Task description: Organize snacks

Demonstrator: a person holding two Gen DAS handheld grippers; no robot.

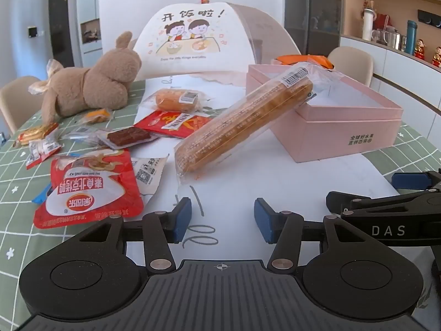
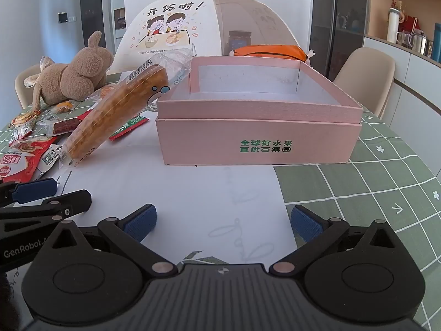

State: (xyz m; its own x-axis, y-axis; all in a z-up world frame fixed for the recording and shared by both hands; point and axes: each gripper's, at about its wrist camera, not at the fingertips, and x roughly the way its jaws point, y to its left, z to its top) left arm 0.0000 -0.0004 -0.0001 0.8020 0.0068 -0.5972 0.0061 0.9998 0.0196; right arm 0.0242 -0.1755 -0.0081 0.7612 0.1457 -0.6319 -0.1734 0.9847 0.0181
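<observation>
A long wrapped bread loaf [image 1: 242,121] leans with its upper end on the left rim of the open pink box [image 1: 344,140]; its lower end rests on the table. It also shows in the right wrist view [image 2: 115,115], against the box [image 2: 259,138]. A large red snack packet [image 1: 91,187], a smaller red packet [image 1: 176,122], a wrapped bun [image 1: 176,99] and a dark bar [image 1: 128,136] lie to the left. My left gripper [image 1: 222,219] is open and empty, low above the white mat. My right gripper [image 2: 222,222] is open and empty in front of the box.
A brown plush toy [image 1: 91,85] lies at the far left. A domed food cover [image 1: 198,41] stands behind the snacks. An orange pouch [image 2: 270,51] lies behind the box. Small wrapped sweets [image 1: 38,140] sit near the table's left edge. Chairs stand around the table.
</observation>
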